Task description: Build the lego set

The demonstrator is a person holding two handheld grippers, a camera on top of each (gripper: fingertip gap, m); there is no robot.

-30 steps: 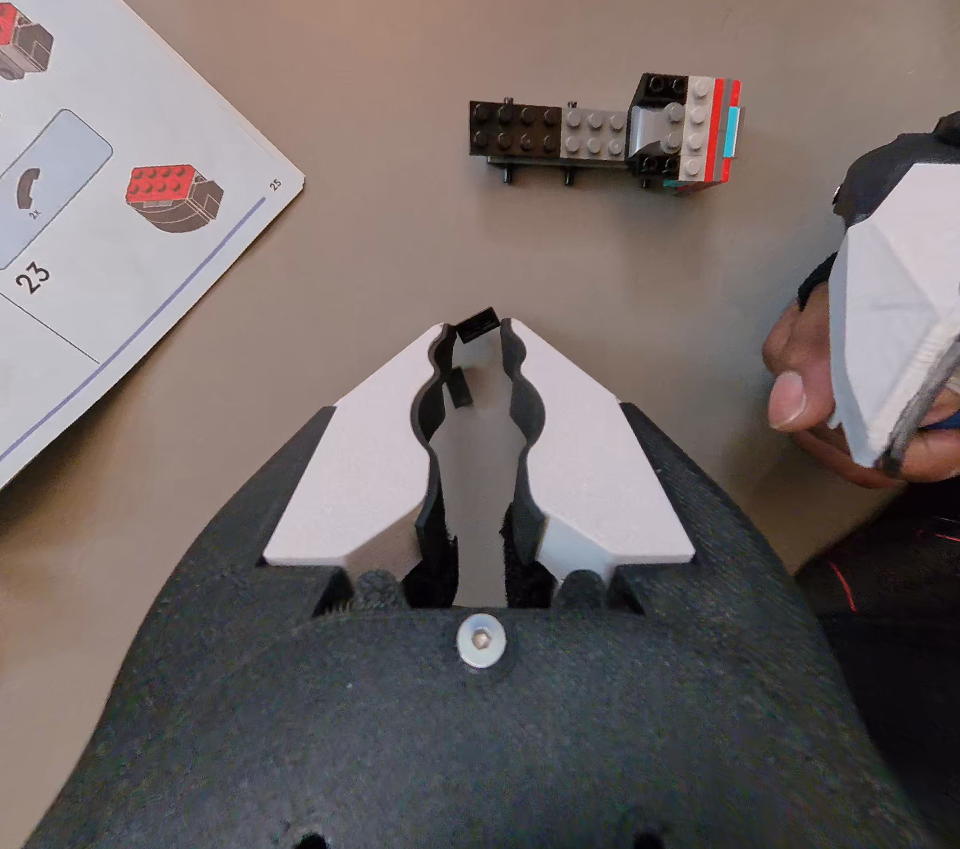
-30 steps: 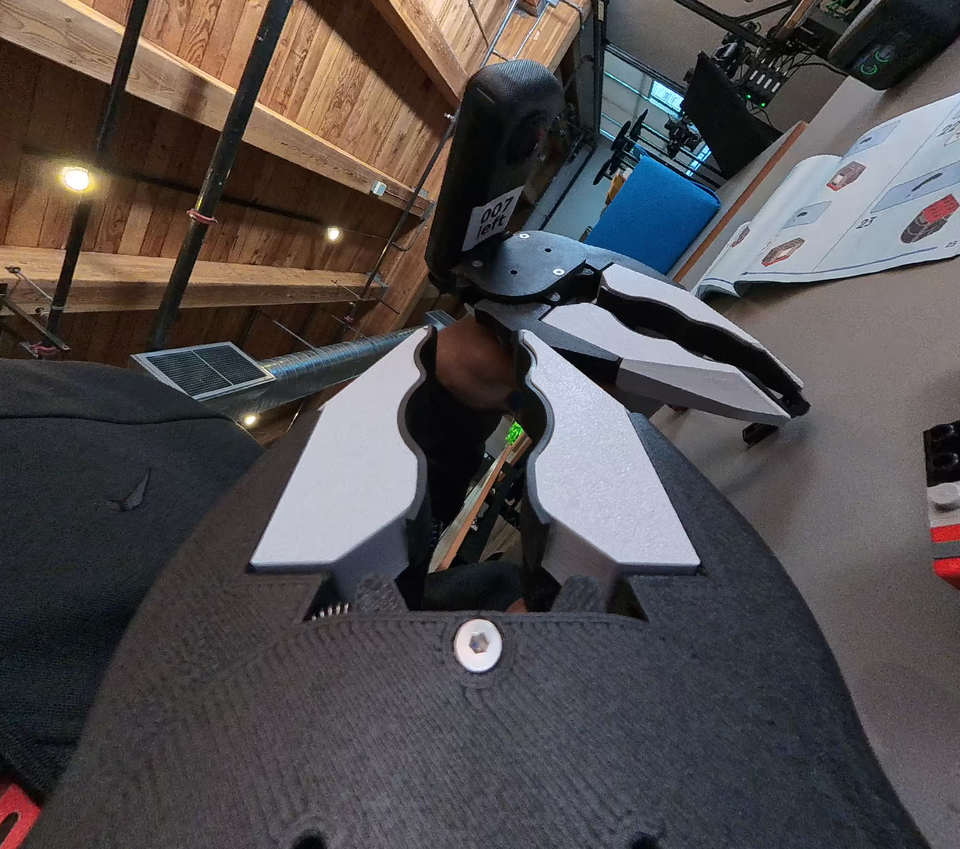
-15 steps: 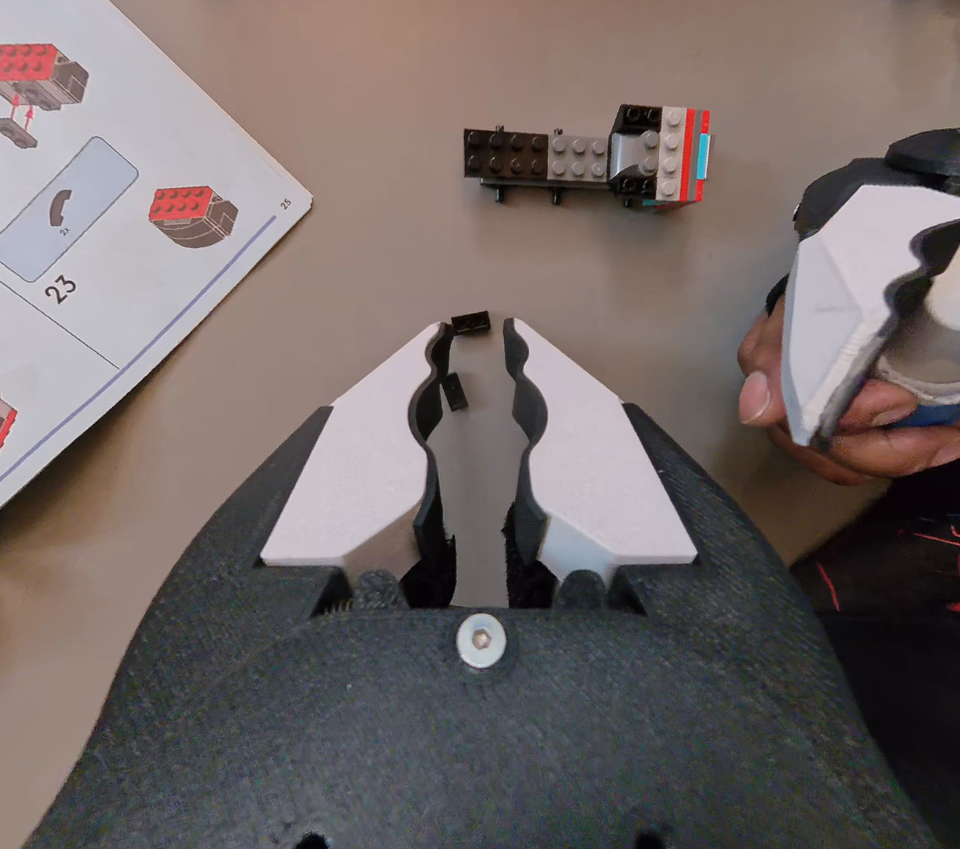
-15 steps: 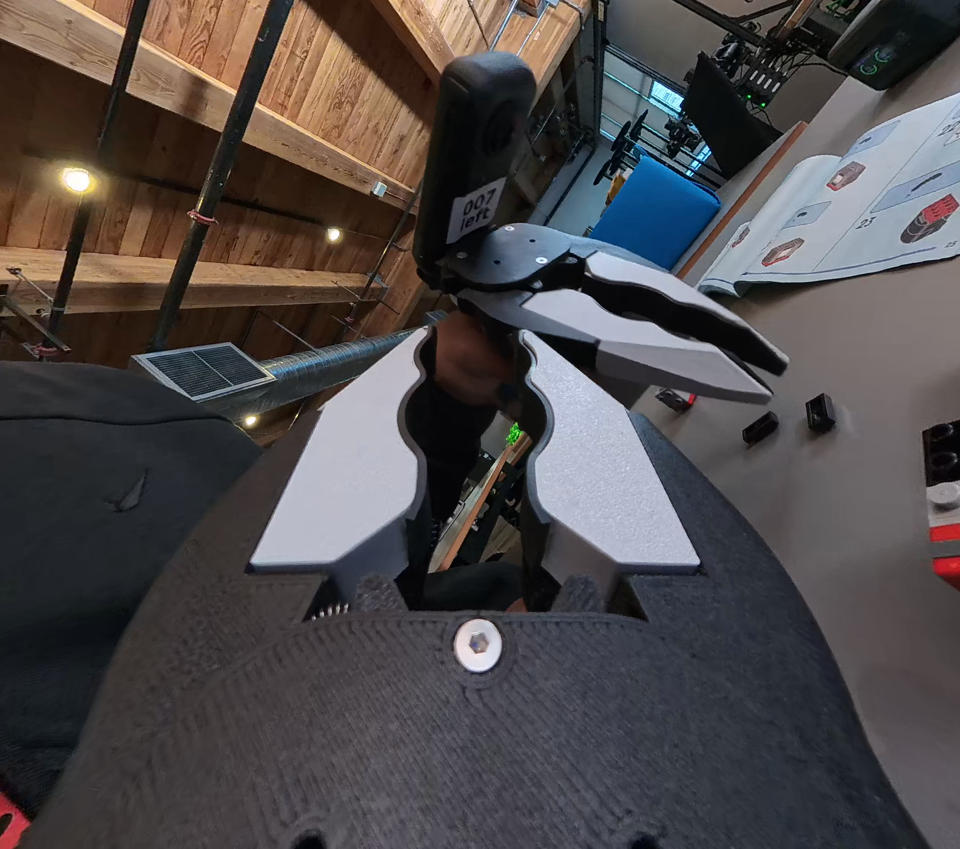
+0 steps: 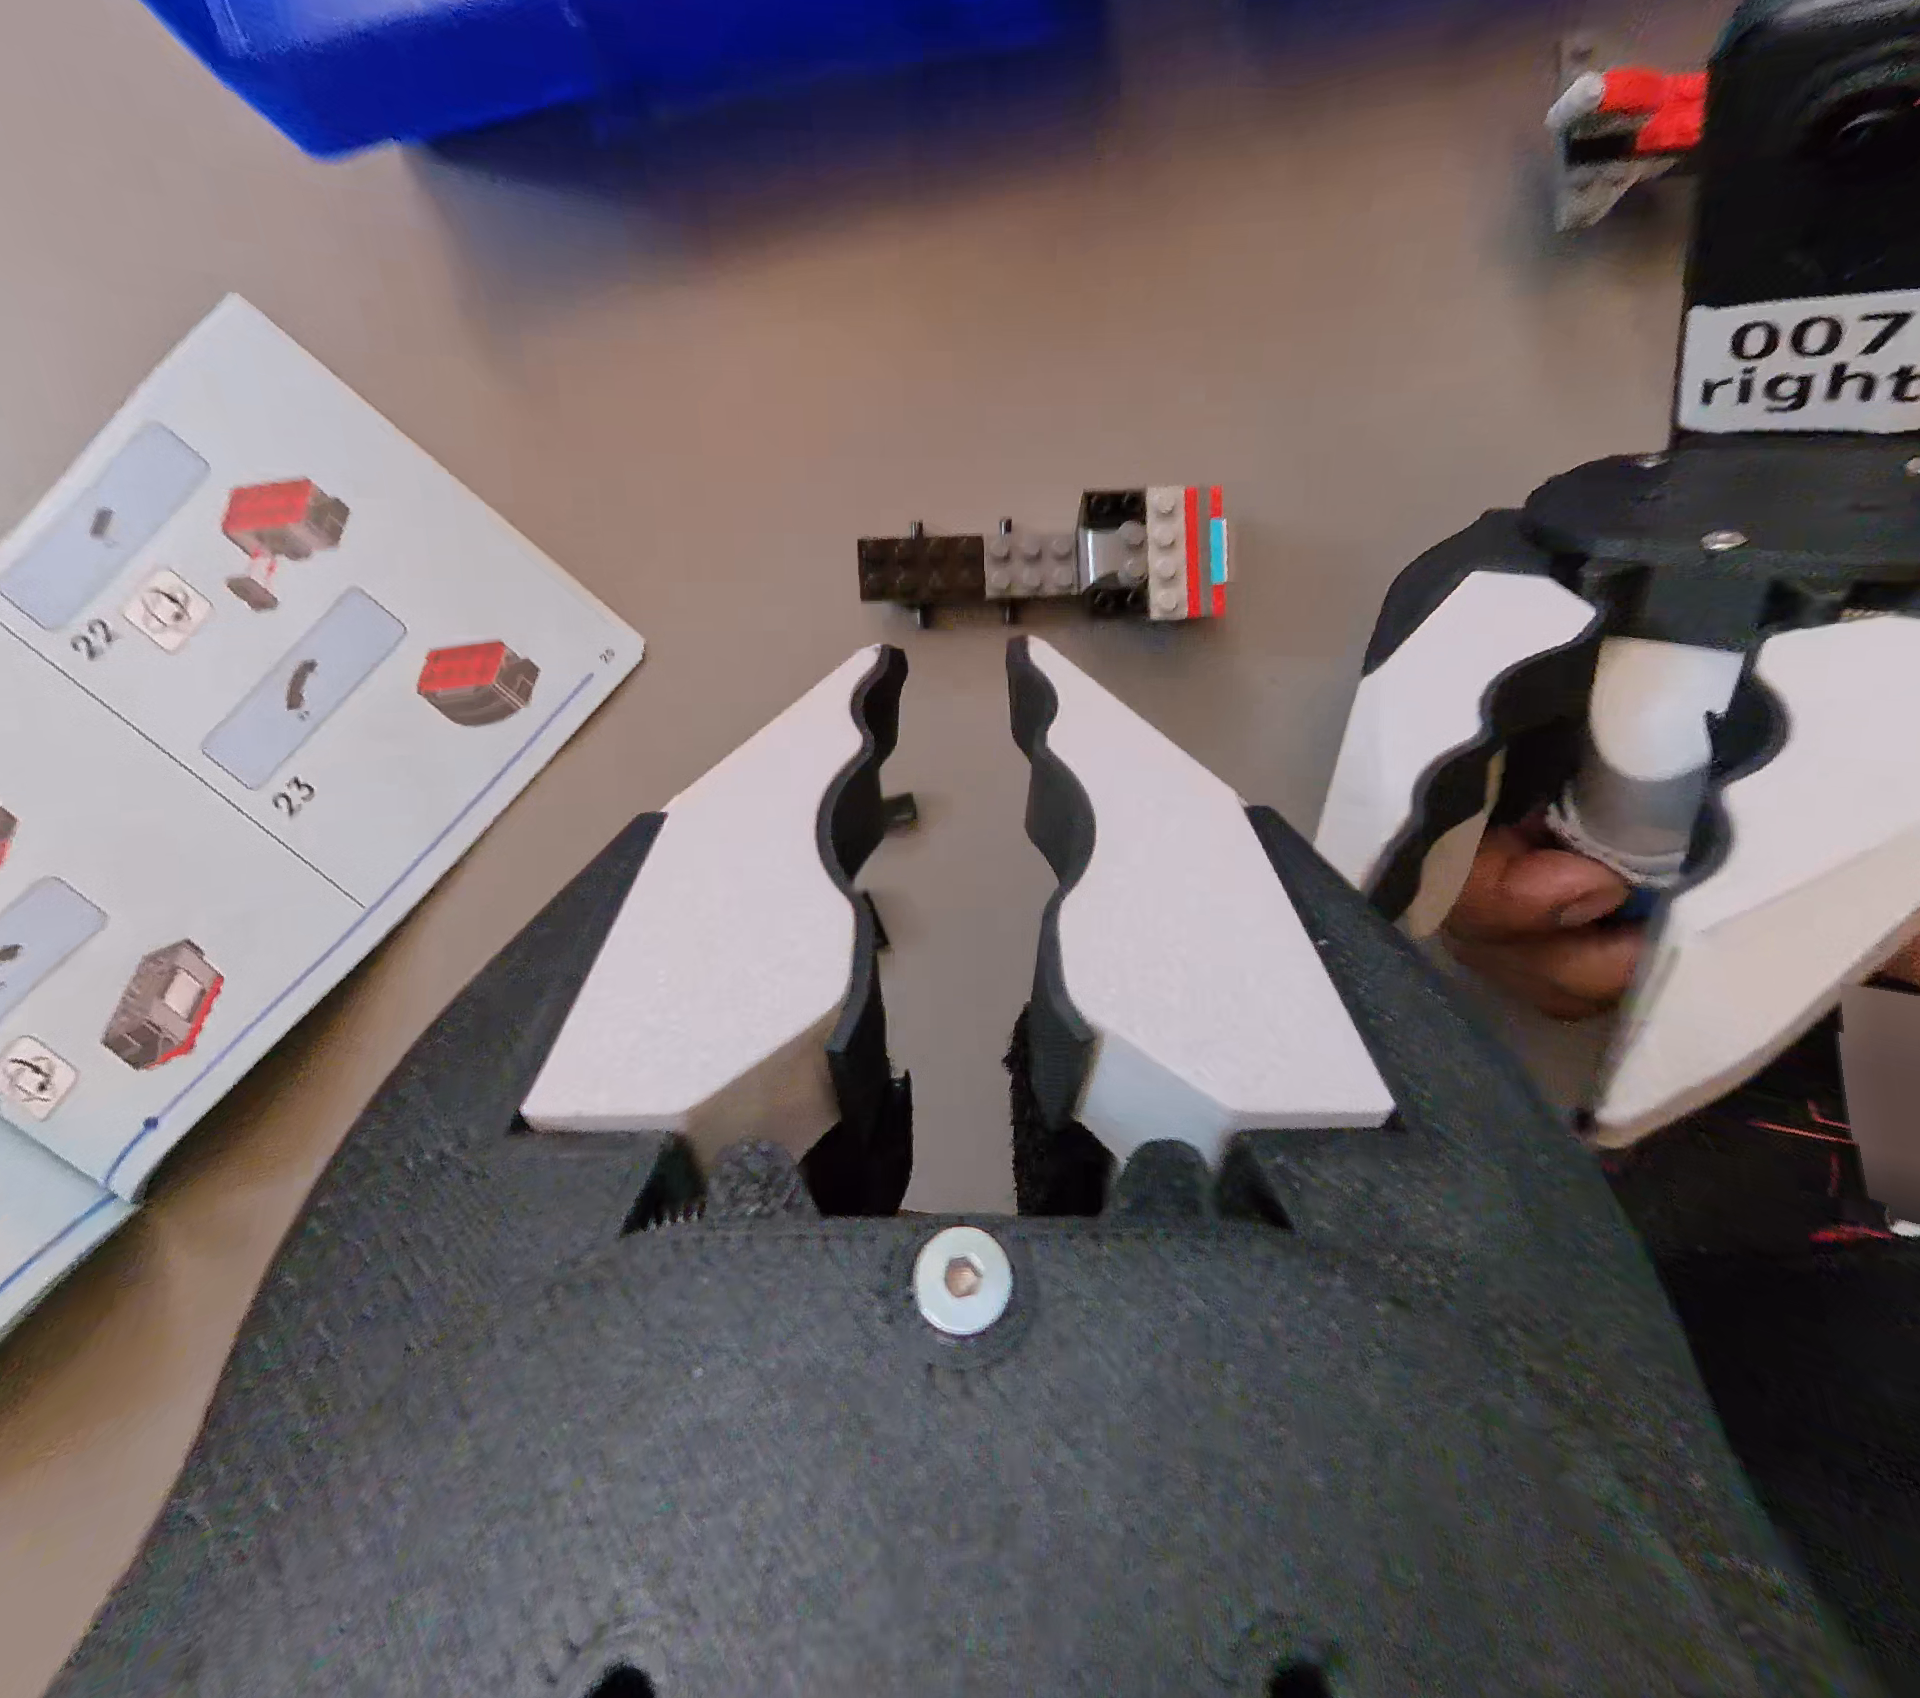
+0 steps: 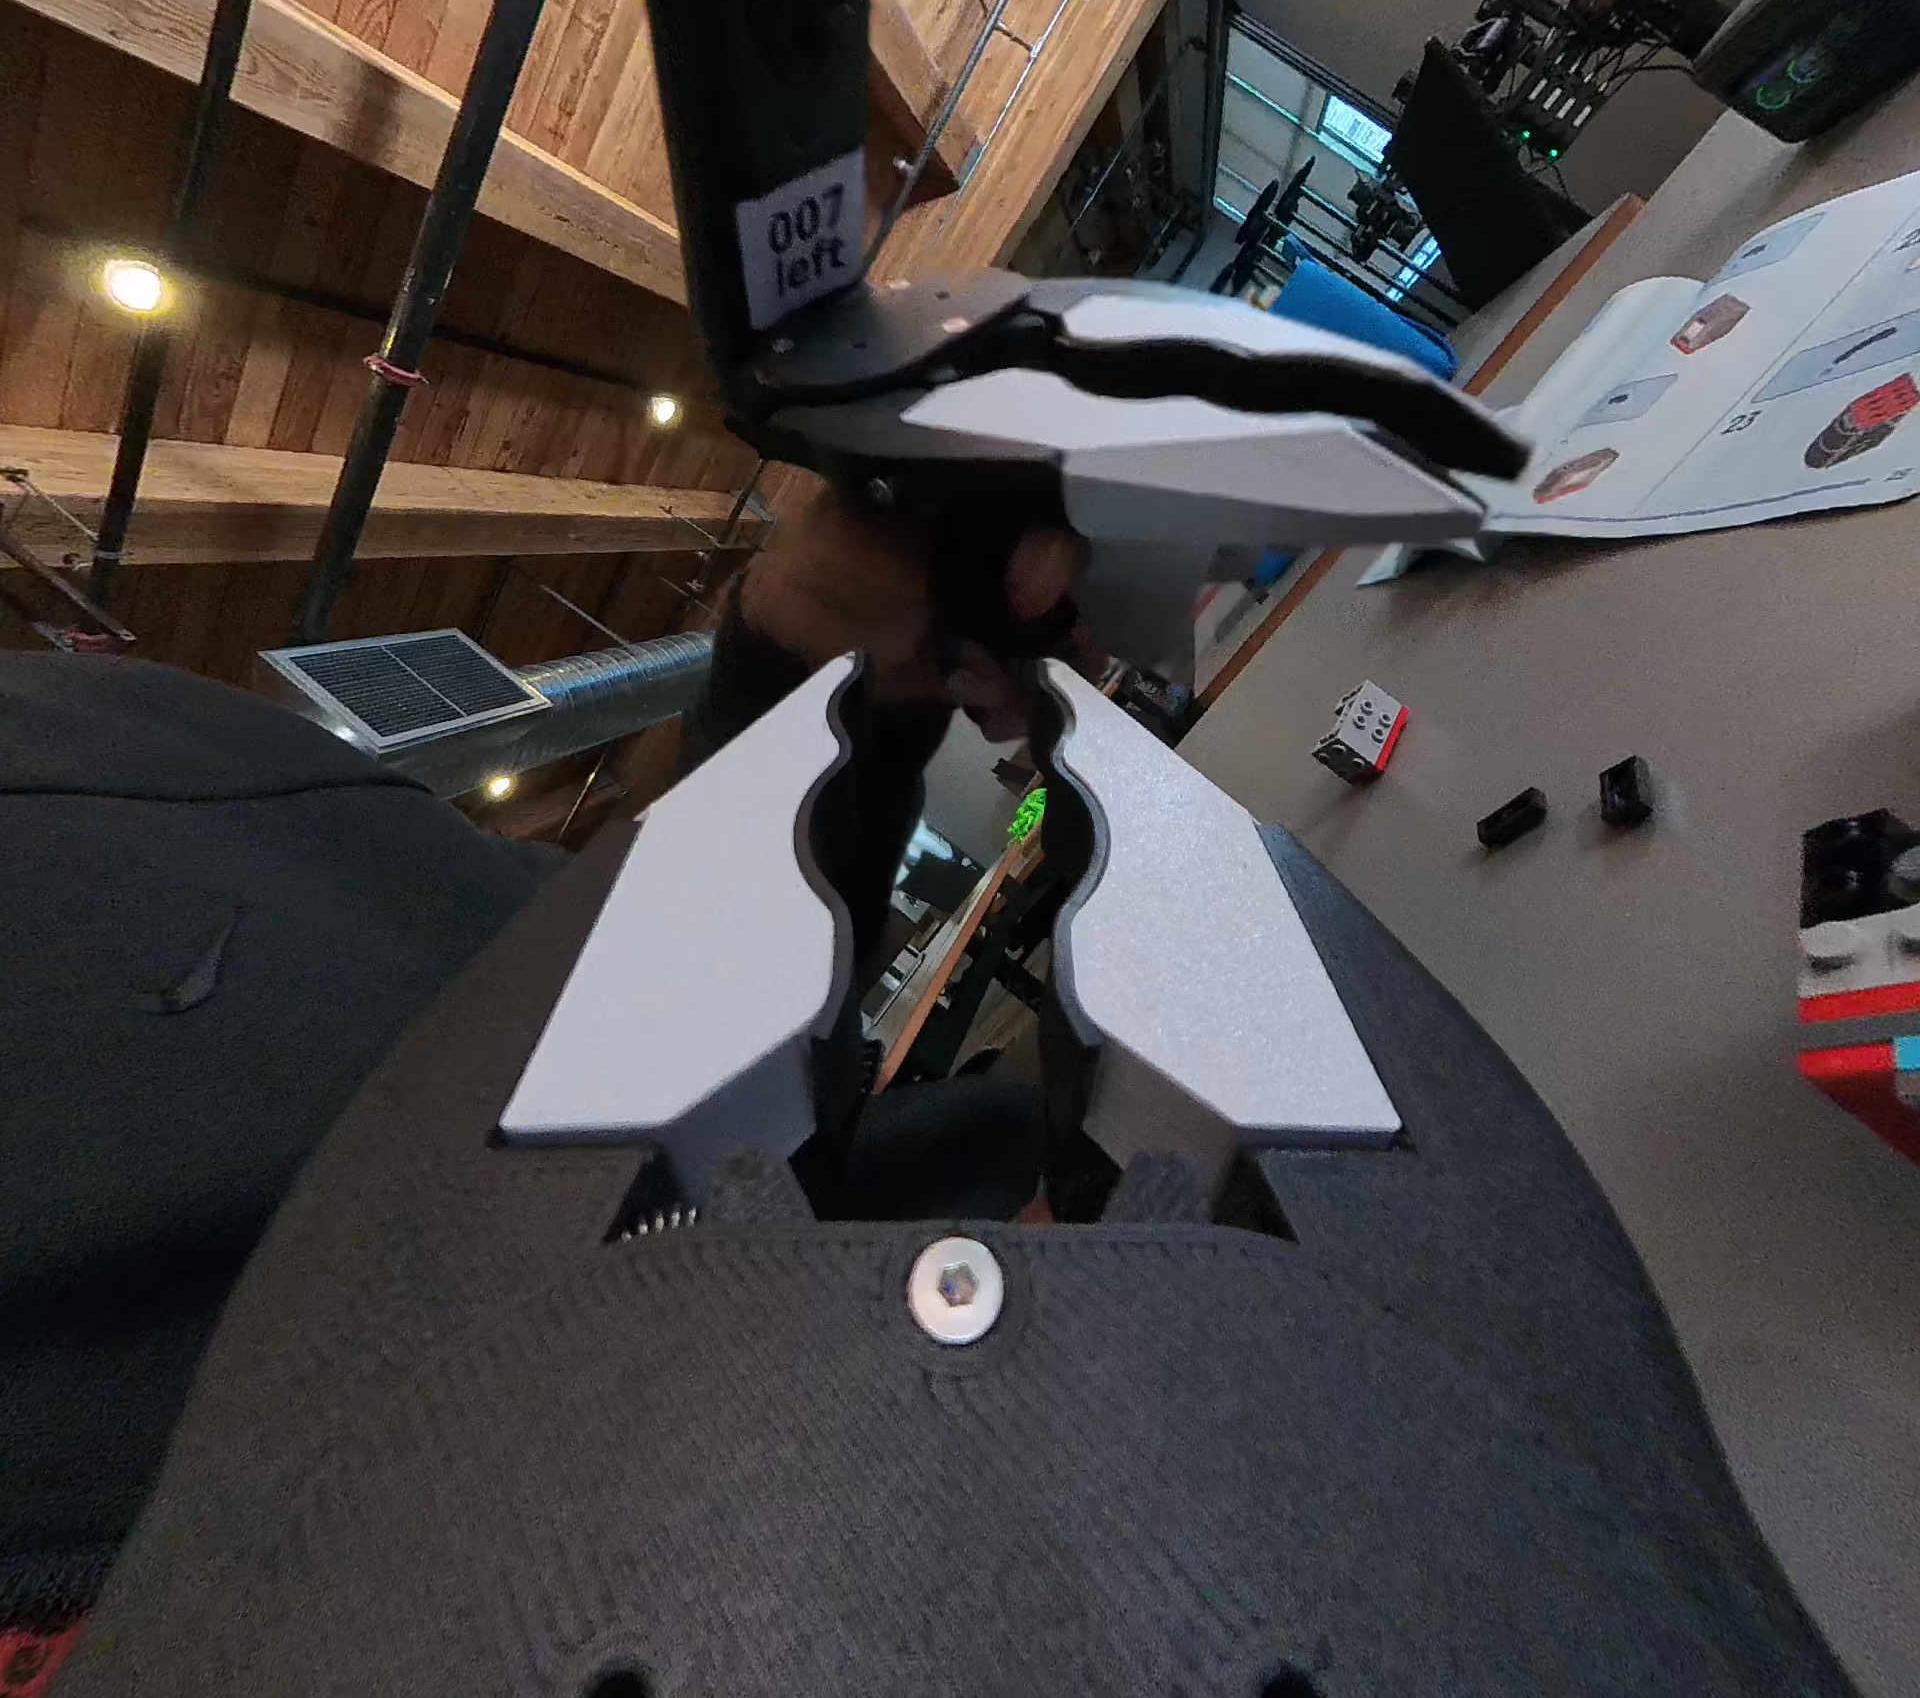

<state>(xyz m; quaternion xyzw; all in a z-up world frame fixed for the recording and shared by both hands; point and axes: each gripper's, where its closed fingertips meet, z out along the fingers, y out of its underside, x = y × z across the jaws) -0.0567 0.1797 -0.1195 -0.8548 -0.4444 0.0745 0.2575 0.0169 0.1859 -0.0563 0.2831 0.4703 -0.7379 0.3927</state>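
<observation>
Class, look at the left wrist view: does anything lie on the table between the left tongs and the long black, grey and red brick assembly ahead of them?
Nothing visible does. Bare brown tabletop separates the open left tongs from the long black, grey and red brick assembly. A small black piece lies beneath the tongs, not ahead of them.

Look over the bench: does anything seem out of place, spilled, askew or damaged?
Nothing looks spilled or broken. The long lego assembly lies flat on the table, two small black pieces lie loose beside it, and the instruction booklet lies open at an angle. Both grippers are open and empty.
</observation>
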